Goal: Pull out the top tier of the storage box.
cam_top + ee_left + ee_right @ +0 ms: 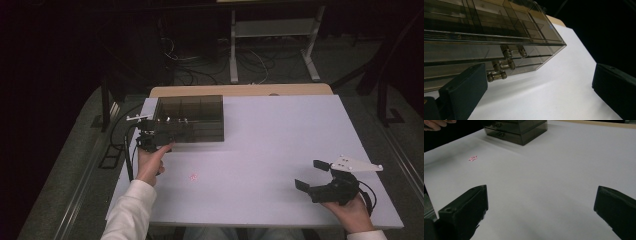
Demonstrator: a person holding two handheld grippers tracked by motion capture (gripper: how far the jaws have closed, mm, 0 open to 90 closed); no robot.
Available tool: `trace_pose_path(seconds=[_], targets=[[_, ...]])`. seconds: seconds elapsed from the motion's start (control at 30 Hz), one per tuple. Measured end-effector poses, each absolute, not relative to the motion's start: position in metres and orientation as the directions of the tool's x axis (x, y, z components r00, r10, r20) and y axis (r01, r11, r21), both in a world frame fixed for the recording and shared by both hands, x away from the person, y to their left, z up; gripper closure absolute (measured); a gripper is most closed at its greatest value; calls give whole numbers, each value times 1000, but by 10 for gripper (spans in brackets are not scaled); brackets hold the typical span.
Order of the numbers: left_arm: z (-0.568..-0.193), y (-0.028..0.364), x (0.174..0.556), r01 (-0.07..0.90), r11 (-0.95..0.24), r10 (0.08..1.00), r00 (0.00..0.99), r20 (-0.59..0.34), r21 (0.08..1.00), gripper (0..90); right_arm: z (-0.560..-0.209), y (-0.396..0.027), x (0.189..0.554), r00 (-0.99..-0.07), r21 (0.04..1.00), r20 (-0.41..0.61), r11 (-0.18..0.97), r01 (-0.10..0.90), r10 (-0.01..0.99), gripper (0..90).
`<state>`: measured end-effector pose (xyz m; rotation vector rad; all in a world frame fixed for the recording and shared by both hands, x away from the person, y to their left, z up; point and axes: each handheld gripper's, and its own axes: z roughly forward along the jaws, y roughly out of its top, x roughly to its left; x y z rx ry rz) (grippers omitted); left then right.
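Upper left of the high view: smoky drawer box (190,119) on my white tabletop (270,150).
Left gripper (149,141): released, at the box's front knobs (506,63).
Right gripper (320,177): spread, holding nothing, lower right.
Mid-table: pink star (193,176).
Room: dark, cables (200,70) on floor.

I see a white long sleeve (127,212) at seven o'clock; my right black hand-held gripper (312,176) at four carries a white three-cornered plate (356,164), a black cable (369,196) and blocky matte jaws.
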<state>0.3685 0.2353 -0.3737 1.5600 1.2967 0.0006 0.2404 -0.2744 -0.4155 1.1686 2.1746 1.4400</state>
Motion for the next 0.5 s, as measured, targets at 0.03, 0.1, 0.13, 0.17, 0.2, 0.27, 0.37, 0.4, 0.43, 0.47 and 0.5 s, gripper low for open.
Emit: trace_pose_path(seconds=[0.03,0.1,0.13,0.17,0.2,0.27,0.37,0.4,0.43,0.47,0.5], targets=[[-374,234,369,712,163,704,401,-586,683,0,-415,-274,240,-632,867,190,174,468,751,0],[-373,233,369,715,177,701,391,-596,676,0,-416,-274,240,-633,867,189,175,467,751,0],[-373,233,369,715,177,701,391,-596,676,0,-416,-274,240,-633,866,189,176,467,751,0],[-374,231,370,718,184,700,383,-602,671,0,-416,-274,240,-633,866,189,177,467,750,0],[-374,231,370,718,184,700,383,-602,671,0,-416,-274,240,-634,866,188,178,467,750,0],[-374,229,371,724,194,696,373,-613,662,0,-416,-274,240,-634,867,188,177,467,750,0],[-376,228,372,728,218,696,351,-626,650,0,-415,-274,240,-633,868,189,175,465,751,0],[-376,228,372,728,218,696,351,-626,650,0,-415,-274,240,-633,868,189,175,465,751,0],[-377,228,373,732,231,695,337,-636,641,0,-415,-274,240,-633,869,188,173,464,751,0],[-377,228,373,732,231,695,337,-636,641,0,-415,-275,240,-633,869,188,173,463,751,0],[-378,228,373,737,252,684,322,-654,627,0,-415,-275,240,-633,869,187,174,463,751,0]])
